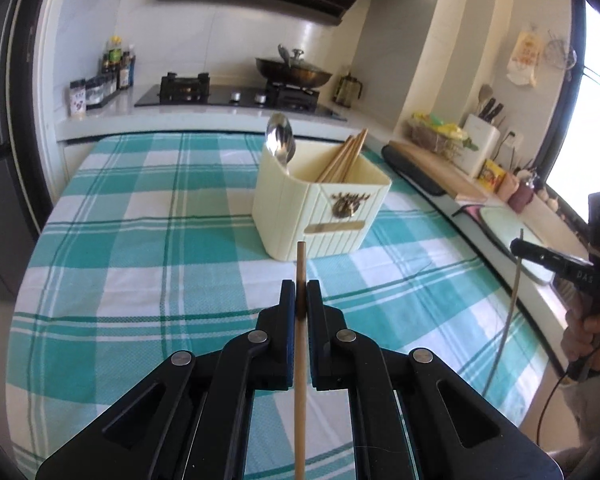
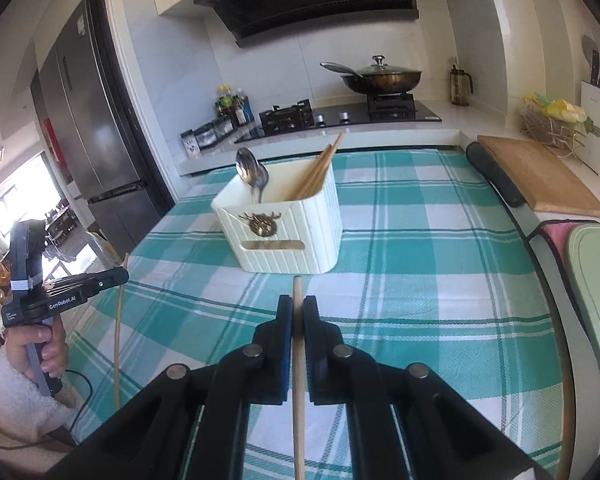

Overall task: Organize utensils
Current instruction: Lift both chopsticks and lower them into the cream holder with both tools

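Above a checked tablecloth, the left gripper is clamped on a chopstick, its tip poking past the pads. The right gripper pinches a second chopstick likewise. Ahead on the cloth stands the cream holder, already containing spoons and chopsticks.

left tongs clamped on one wooden chopstick; cream utensil holder beyond on checked table, holding spoons and chopsticks; right tongs at right edge.
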The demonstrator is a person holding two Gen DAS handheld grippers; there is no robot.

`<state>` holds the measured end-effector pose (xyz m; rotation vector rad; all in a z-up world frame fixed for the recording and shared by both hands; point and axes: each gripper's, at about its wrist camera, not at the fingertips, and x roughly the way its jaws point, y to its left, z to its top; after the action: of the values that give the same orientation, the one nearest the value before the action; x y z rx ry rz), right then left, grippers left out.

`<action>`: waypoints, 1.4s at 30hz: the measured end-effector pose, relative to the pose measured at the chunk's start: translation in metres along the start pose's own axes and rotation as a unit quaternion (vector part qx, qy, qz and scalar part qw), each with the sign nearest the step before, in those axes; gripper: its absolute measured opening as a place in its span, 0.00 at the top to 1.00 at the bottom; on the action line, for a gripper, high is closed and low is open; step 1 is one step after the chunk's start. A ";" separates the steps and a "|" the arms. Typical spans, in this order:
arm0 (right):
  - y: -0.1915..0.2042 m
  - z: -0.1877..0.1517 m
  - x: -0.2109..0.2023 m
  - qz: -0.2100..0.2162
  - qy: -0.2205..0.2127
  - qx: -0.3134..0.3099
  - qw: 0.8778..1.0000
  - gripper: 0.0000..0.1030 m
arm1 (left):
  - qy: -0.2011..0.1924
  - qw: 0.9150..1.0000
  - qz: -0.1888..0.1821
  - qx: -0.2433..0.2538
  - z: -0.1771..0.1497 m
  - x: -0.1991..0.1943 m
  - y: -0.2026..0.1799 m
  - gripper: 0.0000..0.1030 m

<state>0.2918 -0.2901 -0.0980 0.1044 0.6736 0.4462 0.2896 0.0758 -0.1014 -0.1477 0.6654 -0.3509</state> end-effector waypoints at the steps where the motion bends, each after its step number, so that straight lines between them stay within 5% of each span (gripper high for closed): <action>1: 0.004 0.000 -0.007 0.005 -0.005 0.000 1.000 0.95 | -0.008 1.000 -0.005 -0.002 0.002 -0.007 -0.001 0.96; 13: 0.045 0.011 -0.053 0.026 -0.059 -0.051 0.997 0.95 | -0.067 0.997 -0.033 -0.006 0.016 -0.053 -0.021 0.96; 36: 0.072 0.061 -0.053 0.041 -0.089 -0.094 0.991 0.95 | -0.092 0.995 -0.045 0.007 0.063 -0.072 -0.034 0.97; 42: 0.068 0.081 -0.049 0.035 -0.099 -0.096 0.990 0.95 | -0.118 0.992 -0.051 0.003 0.100 -0.079 -0.031 0.97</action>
<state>0.2836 -0.2465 0.0098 -0.0092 0.4313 0.5585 0.2857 0.0776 0.0297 -0.2142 0.4236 -0.4268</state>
